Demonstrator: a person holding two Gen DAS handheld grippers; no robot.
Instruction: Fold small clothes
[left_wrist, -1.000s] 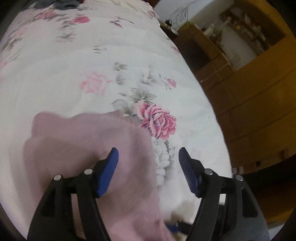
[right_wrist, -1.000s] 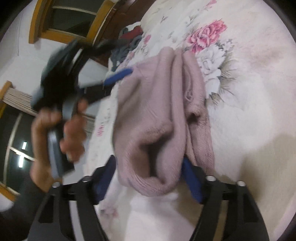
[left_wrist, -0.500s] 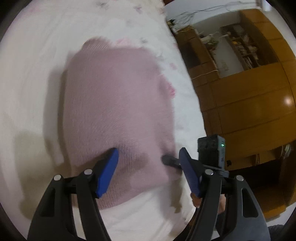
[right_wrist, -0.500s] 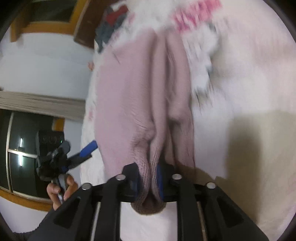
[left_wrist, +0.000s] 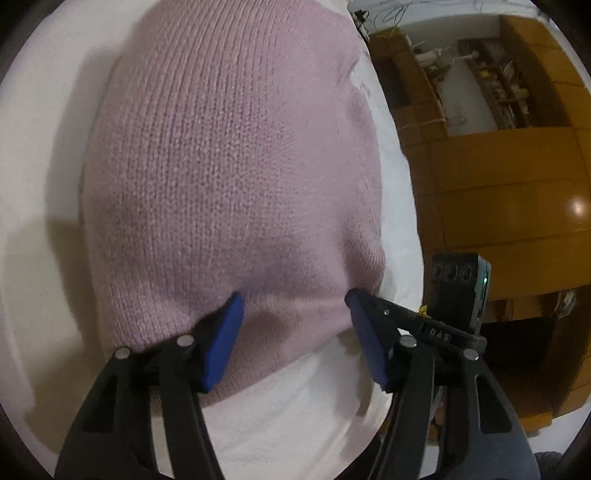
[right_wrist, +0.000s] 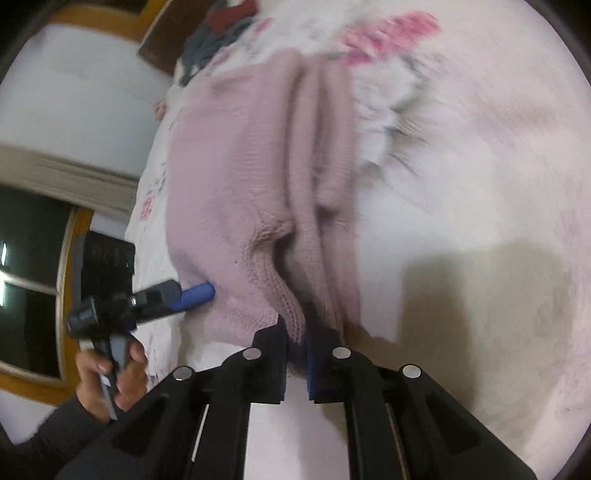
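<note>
Pink knit garment (left_wrist: 232, 166) lies on the floral bedsheet (right_wrist: 461, 166), and the right gripper (right_wrist: 297, 354) has its jaws clamped on the hem. Left gripper (left_wrist: 295, 332) hovers over the near edge, jaws apart; "DAS" reads on the other tool.

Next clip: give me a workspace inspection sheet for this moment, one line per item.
Surface: bed sheet, white with pink floral print.
Job's things: pink knit garment lying on the sheet, bunched into lengthwise folds at the right gripper's end.
Clutter: pile of dark clothes at the bed's far end.
Grippers: left hand-held gripper open, its fingers astride the garment's near edge; right hand-held gripper shut on a garment fold.
Cables: wires on the far wall, away from the work.
Surroundings: wooden cabinets, a dark window.
</note>
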